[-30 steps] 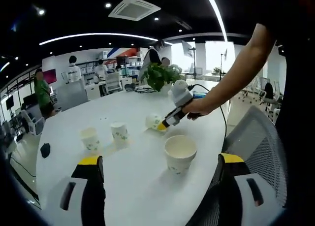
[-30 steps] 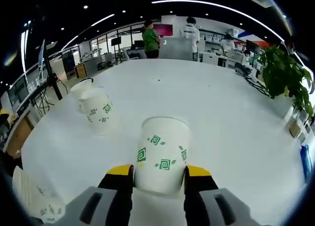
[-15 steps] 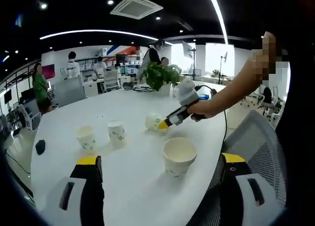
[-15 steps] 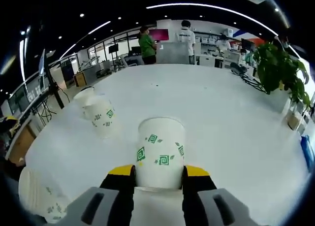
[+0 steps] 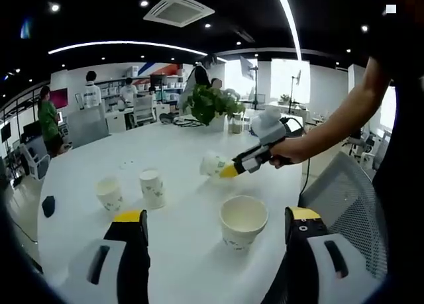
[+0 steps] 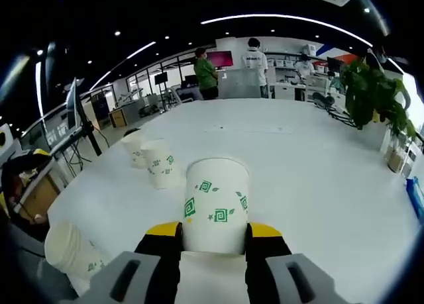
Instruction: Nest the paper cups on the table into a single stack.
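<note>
Right gripper [image 6: 213, 234] clamped on paper cup [image 6: 216, 201], lifted off white table [image 6: 318, 165], likely for nesting into wide cup [image 5: 243, 220]. Left gripper [image 5: 215, 234] jaws apart, holding nothing, near it.

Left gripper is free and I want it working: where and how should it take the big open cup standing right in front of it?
Grip the large cup across its side wall, below the rim. It stands upright, mouth up, between the open left gripper jaws, so come in level and straight ahead. The tapered wall suits a side pinch; keep the mouth clear for nesting.
</note>
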